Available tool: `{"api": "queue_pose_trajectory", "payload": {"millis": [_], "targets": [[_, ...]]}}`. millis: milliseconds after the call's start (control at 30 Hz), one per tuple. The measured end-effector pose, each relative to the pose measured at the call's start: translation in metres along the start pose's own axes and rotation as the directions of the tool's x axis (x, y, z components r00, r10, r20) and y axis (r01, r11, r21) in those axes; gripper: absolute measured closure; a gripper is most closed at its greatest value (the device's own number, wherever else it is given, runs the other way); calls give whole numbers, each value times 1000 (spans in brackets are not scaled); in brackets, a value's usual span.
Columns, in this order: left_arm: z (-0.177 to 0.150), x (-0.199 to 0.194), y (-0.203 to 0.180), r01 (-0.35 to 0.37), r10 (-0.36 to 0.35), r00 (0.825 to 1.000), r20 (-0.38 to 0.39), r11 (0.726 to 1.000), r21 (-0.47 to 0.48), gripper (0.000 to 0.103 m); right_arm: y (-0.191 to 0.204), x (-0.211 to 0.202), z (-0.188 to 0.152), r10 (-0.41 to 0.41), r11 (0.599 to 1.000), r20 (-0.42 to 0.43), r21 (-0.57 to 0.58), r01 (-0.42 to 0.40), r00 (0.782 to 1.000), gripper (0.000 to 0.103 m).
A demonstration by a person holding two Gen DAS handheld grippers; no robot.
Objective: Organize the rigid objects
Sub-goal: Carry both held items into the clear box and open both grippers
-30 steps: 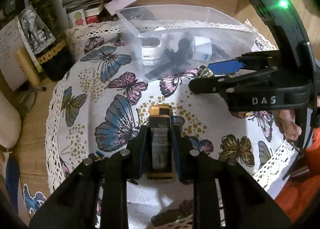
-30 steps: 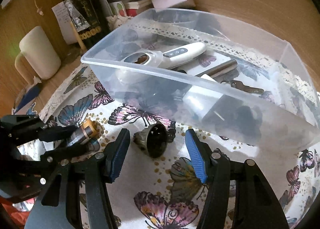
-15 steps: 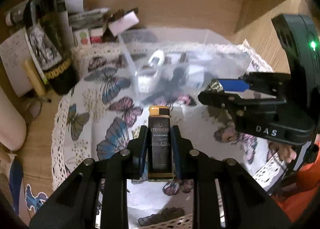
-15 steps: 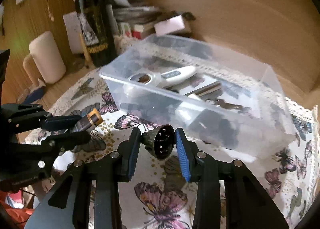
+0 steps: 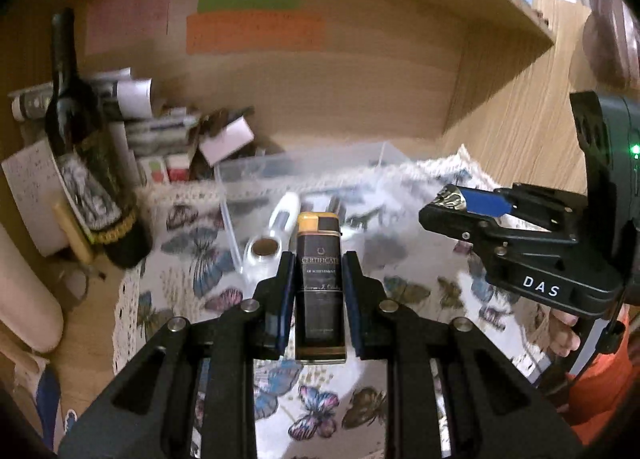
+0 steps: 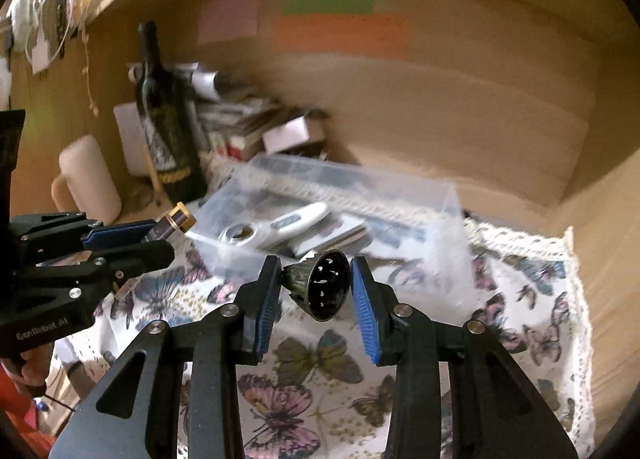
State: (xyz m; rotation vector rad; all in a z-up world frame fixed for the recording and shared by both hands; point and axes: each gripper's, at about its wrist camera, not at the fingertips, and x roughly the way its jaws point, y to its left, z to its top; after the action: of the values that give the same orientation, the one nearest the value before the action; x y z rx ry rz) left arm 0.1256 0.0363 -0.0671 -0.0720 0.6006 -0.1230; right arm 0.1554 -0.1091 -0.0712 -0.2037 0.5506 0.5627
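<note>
My left gripper (image 5: 318,279) is shut on a black-and-gold lighter (image 5: 319,283) printed "CERTIFICATE", held in the air in front of the clear plastic box (image 5: 304,167). My right gripper (image 6: 314,287) is shut on a small dark metal bell (image 6: 320,285), its open mouth facing the camera, also lifted before the box (image 6: 452,199). The box holds a white thermometer-like device (image 6: 292,223) and other small items. In the left wrist view the right gripper (image 5: 452,199) is at the right with the bell's tip showing. In the right wrist view the left gripper (image 6: 160,231) is at the left with the lighter (image 6: 176,221).
A butterfly-print cloth (image 6: 304,391) covers the table. A dark wine bottle (image 5: 88,171) stands at the back left, with stacked papers and small boxes (image 5: 172,127) behind. A cream mug (image 6: 88,179) stands left. A wooden wall and shelf enclose the back and right.
Both grippers have lifted off the cloth with their objects and tilted up toward the box. The right gripper closed on the bell, which lay loose on the cloth a second ago.
</note>
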Motion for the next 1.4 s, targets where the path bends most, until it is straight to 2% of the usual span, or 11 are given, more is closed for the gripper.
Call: {"api": "queue_pose_trajectory", "payload": {"millis": [367,633,967,1267,1400], "targets": [[38,4,3,-18,17,997,72,1000,5,80,-24,-11,24,-59,997,90,44,56,994,70],[53,26,5,-20,20,996,85,1000,5,80,-32,11,29,-73,996,68,49,70,995,70],[41,93,23,-27,25,998,-56,999,-31,80,-53,70,15,-76,990,-82,110,84,994,70],[29,114,20,-43,41,993,-106,999,-12,80,-53,88,7,-49,990,-140,121,67,989,70],[31,114,20,-57,57,994,-98,998,-4,77,-46,76,11,-79,992,-100,91,88,992,56]]}}
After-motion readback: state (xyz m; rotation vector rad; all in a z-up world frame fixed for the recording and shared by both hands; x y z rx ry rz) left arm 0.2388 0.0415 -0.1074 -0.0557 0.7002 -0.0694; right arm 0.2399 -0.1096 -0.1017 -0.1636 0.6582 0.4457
